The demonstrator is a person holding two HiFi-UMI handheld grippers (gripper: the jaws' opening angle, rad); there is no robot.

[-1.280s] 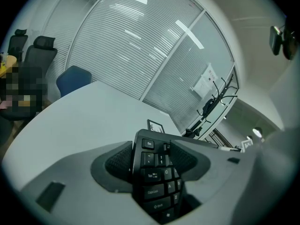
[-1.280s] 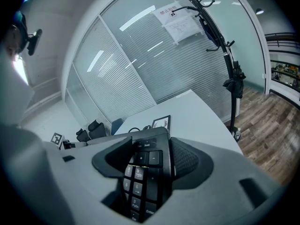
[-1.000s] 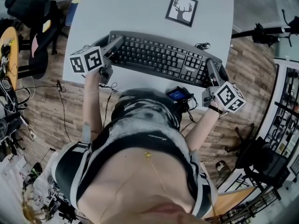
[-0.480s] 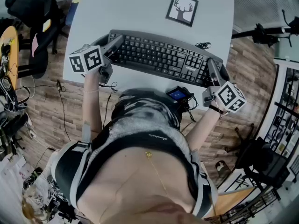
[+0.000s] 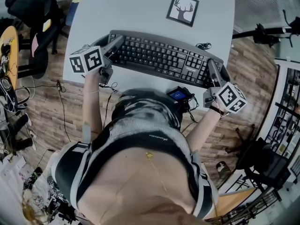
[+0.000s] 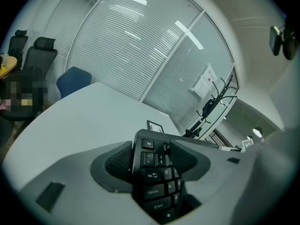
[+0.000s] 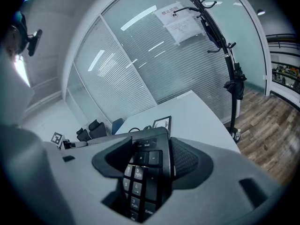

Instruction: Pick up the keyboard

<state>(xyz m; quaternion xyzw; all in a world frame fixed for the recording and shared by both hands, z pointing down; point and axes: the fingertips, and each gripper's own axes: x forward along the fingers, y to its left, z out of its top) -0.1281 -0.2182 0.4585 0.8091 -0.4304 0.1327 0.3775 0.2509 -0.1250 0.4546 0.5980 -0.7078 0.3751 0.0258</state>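
A black keyboard point(image 5: 161, 56) lies along the near edge of the table point(image 5: 131, 8), pinched at both ends. The left tongs point(image 5: 116, 44) are clamped on its Esc end and the right tongs point(image 5: 211, 68) on its number-pad end, a balanced grip seemingly meant to lift it level. A deer picture point(image 5: 182, 8) sits near the far edge.

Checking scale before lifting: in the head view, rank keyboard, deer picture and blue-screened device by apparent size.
Largest first:
keyboard
deer picture
blue-screened device, seemingly nearer the camera, so its rank against the picture is unsure.
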